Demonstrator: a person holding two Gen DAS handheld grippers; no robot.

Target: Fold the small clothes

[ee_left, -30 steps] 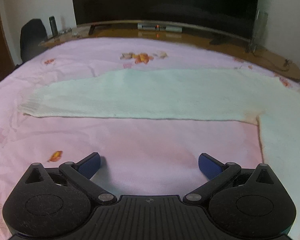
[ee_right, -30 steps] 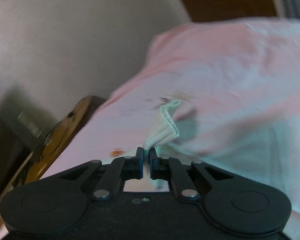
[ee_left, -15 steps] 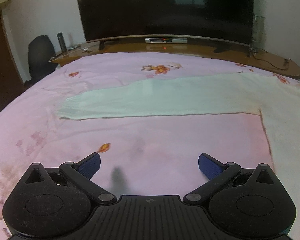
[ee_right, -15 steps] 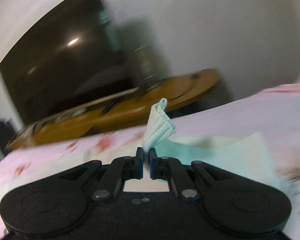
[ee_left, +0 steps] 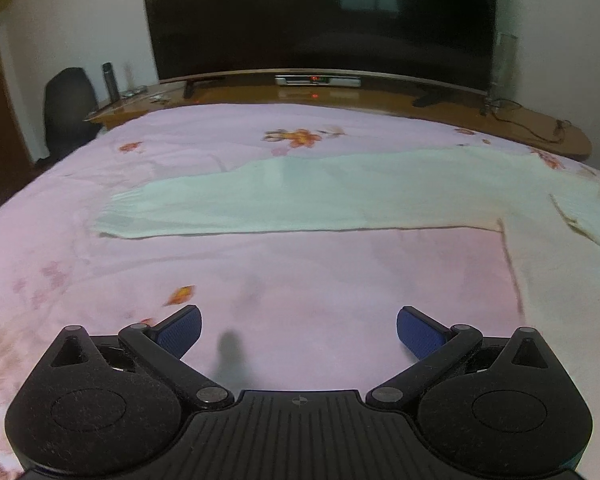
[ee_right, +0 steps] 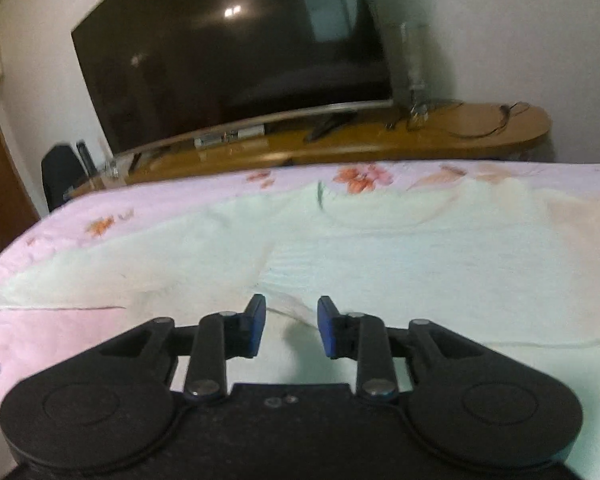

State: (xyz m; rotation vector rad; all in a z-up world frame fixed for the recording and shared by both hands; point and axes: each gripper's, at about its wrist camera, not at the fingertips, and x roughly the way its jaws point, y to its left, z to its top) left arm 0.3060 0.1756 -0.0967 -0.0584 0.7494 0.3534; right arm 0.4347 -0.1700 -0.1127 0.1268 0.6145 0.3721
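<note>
A pale mint knitted sweater (ee_left: 340, 196) lies flat on the pink floral bedspread (ee_left: 300, 280). Its left sleeve stretches out to the left, with the cuff (ee_left: 120, 216) at its end. My left gripper (ee_left: 298, 326) is open and empty, above bare bedspread in front of that sleeve. In the right wrist view the sweater (ee_right: 380, 248) fills the middle, with its right sleeve (ee_right: 360, 280) folded across the body. My right gripper (ee_right: 291, 322) is open and empty just above that folded sleeve.
A large dark TV (ee_left: 320, 16) stands on a wooden bench (ee_left: 340, 96) beyond the bed's far edge. A black chair (ee_left: 68, 108) and a dark bottle (ee_left: 110, 80) are at the far left. Cables (ee_right: 488, 120) lie on the bench's right end.
My right gripper carried the sleeve cuff over the sweater's body, then opened and let it go. My left gripper pulled back from the left sleeve and stayed open.
</note>
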